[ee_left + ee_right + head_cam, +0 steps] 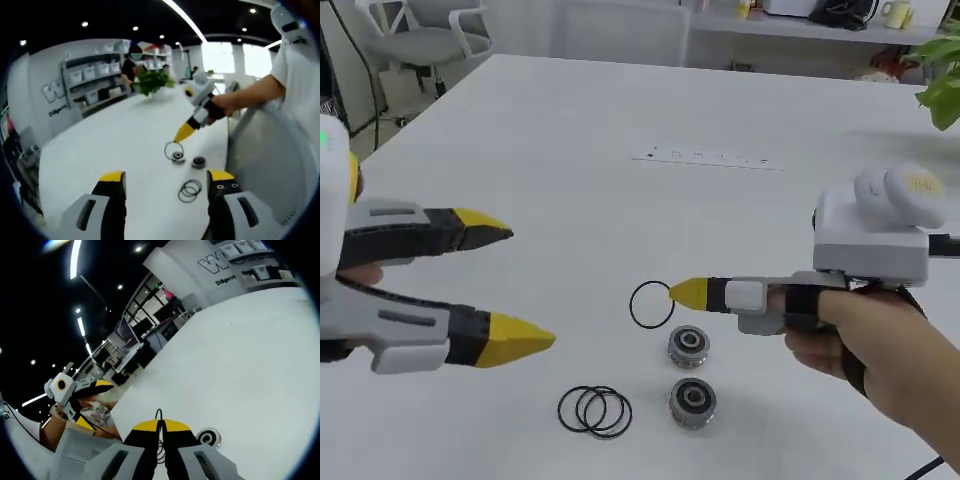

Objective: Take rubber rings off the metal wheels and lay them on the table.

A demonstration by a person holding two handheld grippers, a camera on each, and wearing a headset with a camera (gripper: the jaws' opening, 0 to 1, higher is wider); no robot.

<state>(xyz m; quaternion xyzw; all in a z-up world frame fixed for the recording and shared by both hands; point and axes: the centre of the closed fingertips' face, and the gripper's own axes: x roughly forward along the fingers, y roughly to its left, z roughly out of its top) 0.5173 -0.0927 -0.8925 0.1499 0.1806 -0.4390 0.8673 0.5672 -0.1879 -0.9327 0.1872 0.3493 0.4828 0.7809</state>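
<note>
Rings [595, 410], wheels [690, 345] on white table [620, 150]; shelves [95, 85] beyond.

Lighting is bright and even, from ceiling strips [185, 20] and spots above the table [620, 120]. Shadows on the table are faint and soft-edged. The plant [942, 75] at the table's far right corner is blurred. Both gripper views bow strongly toward their edges, and the ceiling reads dark there.
</note>
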